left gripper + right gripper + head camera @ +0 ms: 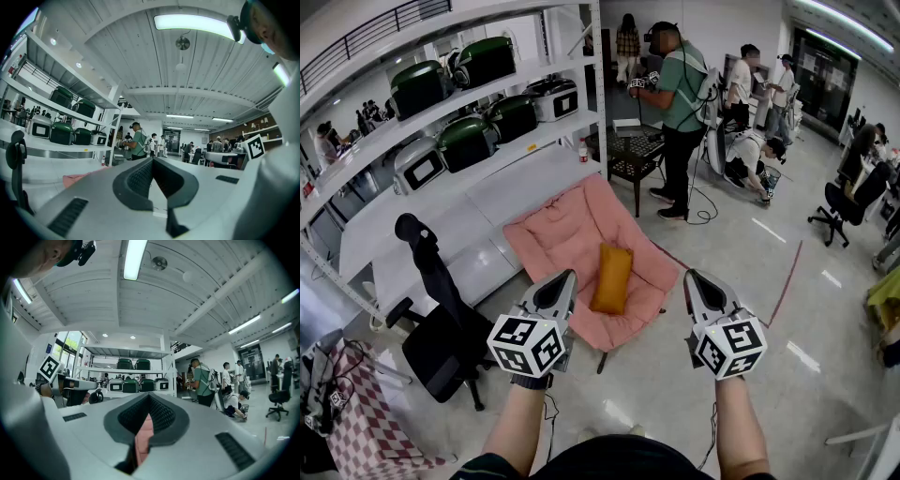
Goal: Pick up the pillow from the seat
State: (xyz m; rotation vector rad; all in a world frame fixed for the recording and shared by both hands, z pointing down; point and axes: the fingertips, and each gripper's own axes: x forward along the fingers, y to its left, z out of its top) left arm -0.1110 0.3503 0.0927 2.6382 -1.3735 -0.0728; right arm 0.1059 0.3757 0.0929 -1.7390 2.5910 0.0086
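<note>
Now both are hovering over the front edge of the pink seat (pixel 562 234), left claw (pixel 568 277) and right claw (pixel 690 276) each pressed together, pinching nothing. The orange pillow (pixel 611 278) is lying at the seat's middle, untouched. I'm judging one claw needs spreading wide first, then sinking around the pillow's near end for a deep bite.

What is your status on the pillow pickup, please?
Left gripper and right gripper both shut, empty. Orange pillow untouched on pink seat. Nothing lying on it.
</note>
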